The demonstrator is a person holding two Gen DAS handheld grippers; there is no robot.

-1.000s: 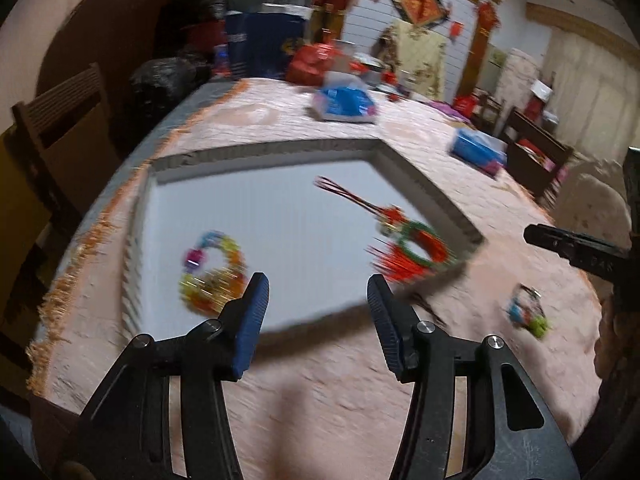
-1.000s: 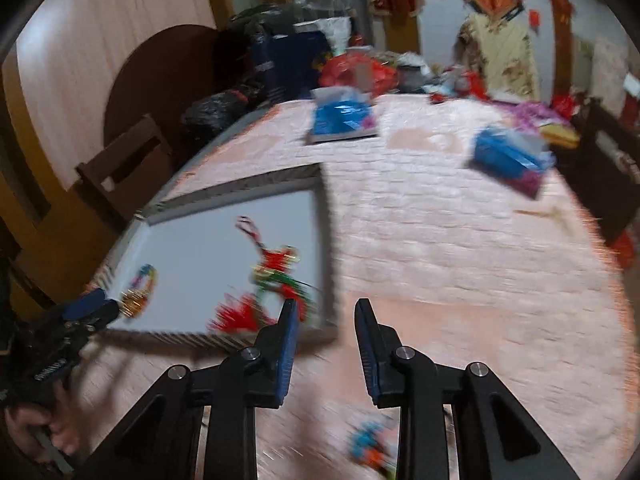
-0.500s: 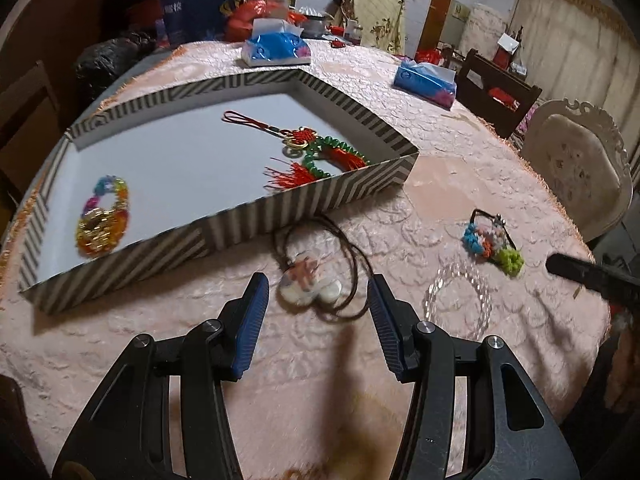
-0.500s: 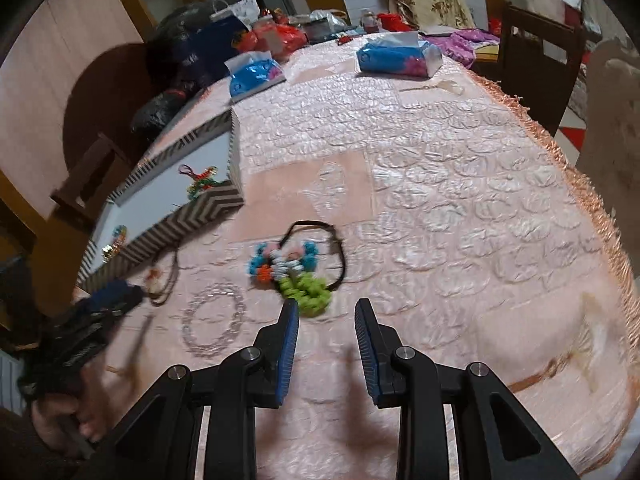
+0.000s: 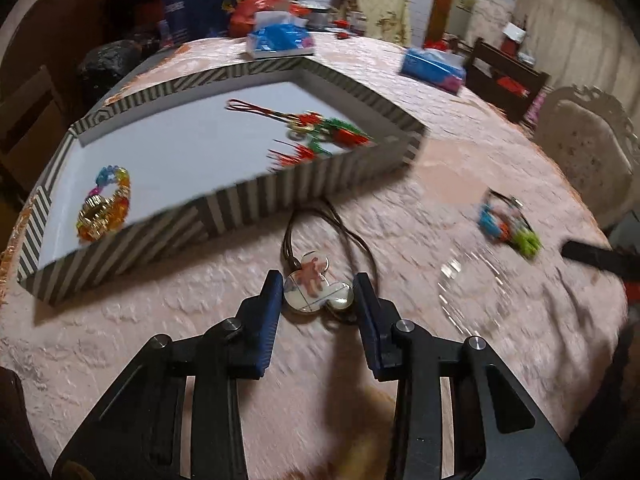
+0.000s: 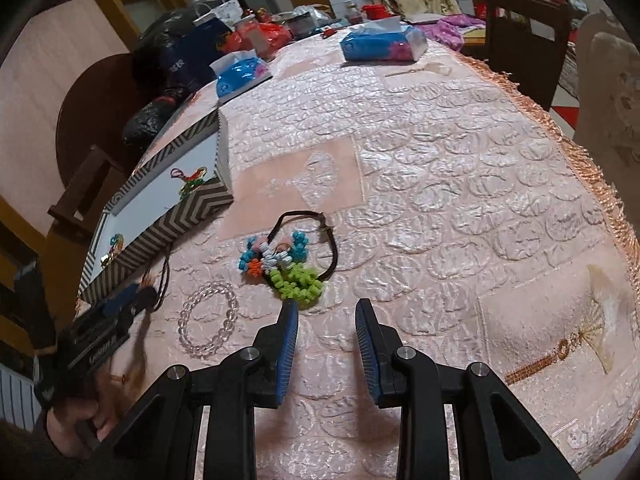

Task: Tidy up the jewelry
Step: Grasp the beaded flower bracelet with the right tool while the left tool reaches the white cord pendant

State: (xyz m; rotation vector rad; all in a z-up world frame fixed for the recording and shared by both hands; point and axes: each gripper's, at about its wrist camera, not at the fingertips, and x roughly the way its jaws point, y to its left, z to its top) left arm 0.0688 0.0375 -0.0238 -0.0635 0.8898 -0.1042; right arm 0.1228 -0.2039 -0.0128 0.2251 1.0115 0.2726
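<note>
Two fisheye views show a table [image 5: 460,184] under a pale pink embossed cloth.

Left wrist view: the left tongs [image 5: 316,292] reach in from the bottom centre, their blue pads on either side of a glassy mouse-shaped pendant [image 5: 314,286] on a dark cord necklace [image 5: 348,232]. The jaws have just been closing around the pendant; the left pad looks to be at its edge, while a slight gap shows at the right pad, so no firm grip is visible. In the upper left lies a shallow tray [image 5: 248,208] with striped walls and a white floor. Inside it, at far left, is a multicoloured bead bracelet [image 5: 106,208]; towards the centre is a red and green tasselled ornament [image 5: 320,136]. At right, blurred, lie a clear bead bracelet [image 5: 472,280] and a cluster of blue, orange and green knotted charms [image 5: 508,228].

Right wrist view: the right tongs [image 6: 326,308] enter from the bottom centre, released and parted with nothing between them, poised over bare cloth just below the green end of the knotted charms [image 6: 284,268]. The clear bead bracelet [image 6: 208,324] lies to the left of them. At far left, the left tongs [image 6: 124,304] are held by a hand [image 6: 76,416], beside the striped tray [image 6: 180,216]. Two blue tissue packs [image 6: 382,42] sit near the top.
</note>
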